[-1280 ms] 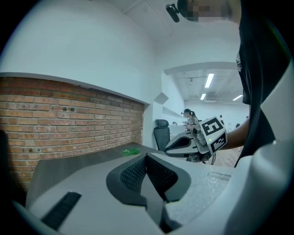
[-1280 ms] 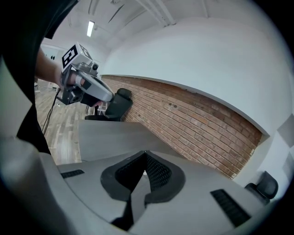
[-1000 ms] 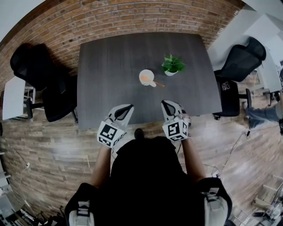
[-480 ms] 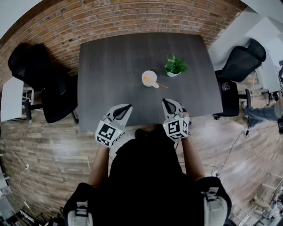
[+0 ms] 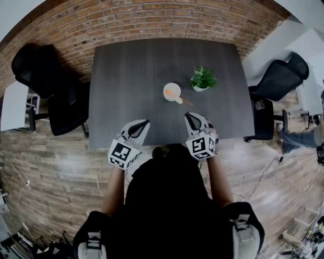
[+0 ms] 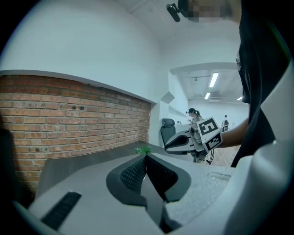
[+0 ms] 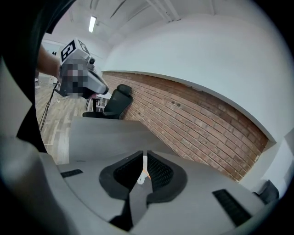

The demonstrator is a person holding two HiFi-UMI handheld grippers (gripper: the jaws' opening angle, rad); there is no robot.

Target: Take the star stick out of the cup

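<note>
Star stick (image 5: 183,99), a thin brownish-orange rod, is sitting in the small white round cup (image 5: 171,91), with its outer end leaning over the cup's near-right rim; the star shape is too small to make out. The cup is standing right of centre on the dark grey rectangular table (image 5: 126,71), and a small green leafy plant in a white pot (image 5: 203,79) is standing just to its right and slightly farther away, apart from it.

Both tools are hovering over the near edge of the table, well short of the cup. The left gripper (image 5: 146,122), white and grey with a black-and-white marker cube, is pointing towards the far right; its own view shows its ribbed black pads pressing together at the tips with nothing between them. The right gripper (image 5: 187,116), of the same build, is pointing towards the far left; its jaws are lying almost together, leaving only a thin slit, through which the distant cup and a bit of orange are showing. It is gripping nothing.

A red brick wall (image 5: 152,15) is running along the far side of the table, and black office chairs (image 5: 48,83) are standing to the left and right.
</note>
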